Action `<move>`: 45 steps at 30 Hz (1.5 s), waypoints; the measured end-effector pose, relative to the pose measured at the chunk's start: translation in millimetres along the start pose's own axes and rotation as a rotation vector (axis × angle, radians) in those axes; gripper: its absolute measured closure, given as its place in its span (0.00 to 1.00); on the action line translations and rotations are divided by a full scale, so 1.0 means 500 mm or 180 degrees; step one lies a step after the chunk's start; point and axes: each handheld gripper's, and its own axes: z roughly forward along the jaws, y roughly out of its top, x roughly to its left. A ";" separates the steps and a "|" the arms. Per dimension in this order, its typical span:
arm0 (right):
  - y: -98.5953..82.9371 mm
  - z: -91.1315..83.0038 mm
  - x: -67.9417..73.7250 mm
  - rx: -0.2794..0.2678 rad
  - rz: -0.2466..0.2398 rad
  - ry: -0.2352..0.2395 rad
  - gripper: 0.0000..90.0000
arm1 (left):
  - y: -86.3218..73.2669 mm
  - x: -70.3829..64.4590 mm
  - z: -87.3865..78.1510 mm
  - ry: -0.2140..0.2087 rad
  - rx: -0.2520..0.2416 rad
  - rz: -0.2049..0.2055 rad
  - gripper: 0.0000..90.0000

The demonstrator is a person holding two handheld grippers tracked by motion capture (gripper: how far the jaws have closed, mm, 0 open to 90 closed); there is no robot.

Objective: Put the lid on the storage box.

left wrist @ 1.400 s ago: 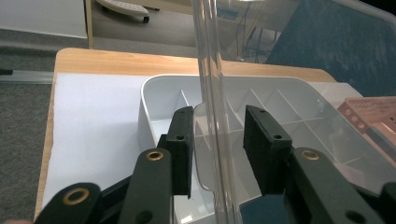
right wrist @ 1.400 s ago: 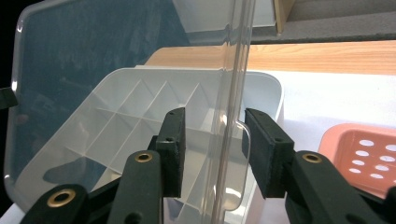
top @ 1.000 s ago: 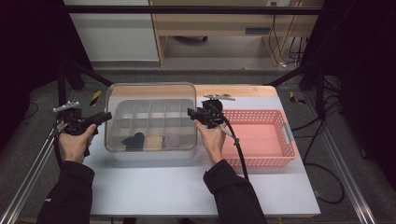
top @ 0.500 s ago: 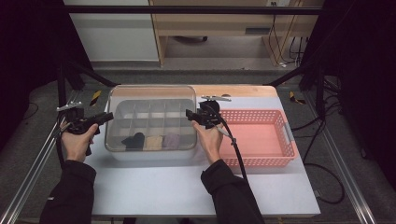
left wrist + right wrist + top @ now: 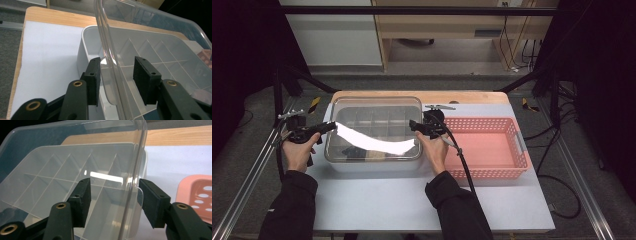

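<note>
The clear lid (image 5: 377, 127) sits raised over the divided box (image 5: 372, 162), spanning the gap between the two tongs. Its left edge (image 5: 110, 57) runs up between the jaws of the left tongs (image 5: 117, 80); those jaws stand apart, one on each side of the rim, and neither pad clearly presses it. Its right edge (image 5: 136, 170) passes likewise between the jaws of the right tongs (image 5: 113, 200), which are also spread, with a visible gap to the pad on the basket side. So neither pair is seen clamped on the lid.

From above, the left tongs (image 5: 328, 127) point inward from the box's left side, and the right tongs (image 5: 414, 125) point inward from its right side, facing each other across the lid. The left hand (image 5: 299, 150) holds its handle just outside the box, forearm running back along the counter (image 5: 377, 200). The right hand (image 5: 434, 150) sits between box and pink basket (image 5: 492, 150), wrist straight, cable trailing back over the basket's near edge.

Beyond the tongs' tips, the box's compartments show through the lid.
</note>
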 end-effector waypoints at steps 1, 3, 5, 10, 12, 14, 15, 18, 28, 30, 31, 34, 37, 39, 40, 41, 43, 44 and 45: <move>-0.001 0.002 0.000 0.0012 0.0015 0.0001 0.49 | -0.001 0.001 0.002 0.0002 0.0004 -0.0010 0.63; -0.002 0.006 -0.003 0.0040 0.0045 0.0017 0.49 | -0.003 0.003 0.007 0.0009 0.0025 -0.0026 0.63; -0.004 0.011 -0.006 0.0070 0.0061 0.0010 0.49 | -0.005 0.006 0.011 0.0003 0.0036 -0.0045 0.63; -0.003 0.013 -0.005 0.0103 0.0090 -0.0015 0.49 | -0.007 0.010 0.015 -0.0007 0.0045 -0.0070 0.62; -0.003 0.014 -0.004 0.0113 0.0110 -0.0024 0.49 | -0.007 0.009 0.015 -0.0005 0.0043 -0.0064 0.62; -0.003 0.015 -0.003 0.0102 0.0110 -0.0043 0.48 | -0.007 0.009 0.015 -0.0005 0.0044 -0.0061 0.62; -0.004 0.016 -0.001 0.0106 0.0118 -0.0059 0.47 | -0.007 0.009 0.015 -0.0001 0.0048 -0.0058 0.62; -0.005 0.019 0.002 0.0098 0.0125 -0.0083 0.46 | -0.007 0.010 0.014 0.0000 0.0054 -0.0058 0.62; -0.015 0.036 0.007 0.0101 0.0139 -0.0176 0.41 | -0.010 0.013 0.025 0.0033 0.0125 -0.0064 0.61; -0.017 0.038 0.007 0.0110 0.0139 -0.0182 0.40 | -0.011 0.014 0.027 0.0042 0.0155 -0.0059 0.60; -0.017 0.039 0.007 0.0117 0.0135 -0.0192 0.40 | -0.011 0.015 0.028 0.0044 0.0164 -0.0058 0.60; -0.018 0.041 0.010 0.0137 0.0141 -0.0194 0.40 | -0.012 0.015 0.030 0.0069 0.0182 -0.0048 0.58; -0.019 0.042 0.011 0.0146 0.0152 -0.0193 0.40 | -0.013 0.017 0.031 0.0063 0.0199 -0.0060 0.58; -0.020 0.042 0.011 0.0142 0.0130 -0.0193 0.39 | -0.013 0.016 0.033 0.0066 0.0201 -0.0050 0.57; -0.020 0.042 0.011 0.0150 0.0129 -0.0191 0.39 | -0.013 0.016 0.034 0.0072 0.0204 -0.0044 0.57; -0.020 0.043 0.011 0.0156 0.0126 -0.0191 0.38 | -0.014 0.017 0.035 0.0065 0.0210 -0.0046 0.57; -0.020 0.043 0.010 0.0167 0.0131 -0.0185 0.38 | -0.014 0.019 0.035 0.0052 0.0225 -0.0057 0.56; -0.020 0.044 0.010 0.0177 0.0125 -0.0186 0.37 | -0.014 0.019 0.036 0.0050 0.0226 -0.0062 0.56; -0.021 0.045 0.011 0.0184 0.0138 -0.0185 0.36 | -0.014 0.018 0.036 0.0056 0.0222 -0.0054 0.56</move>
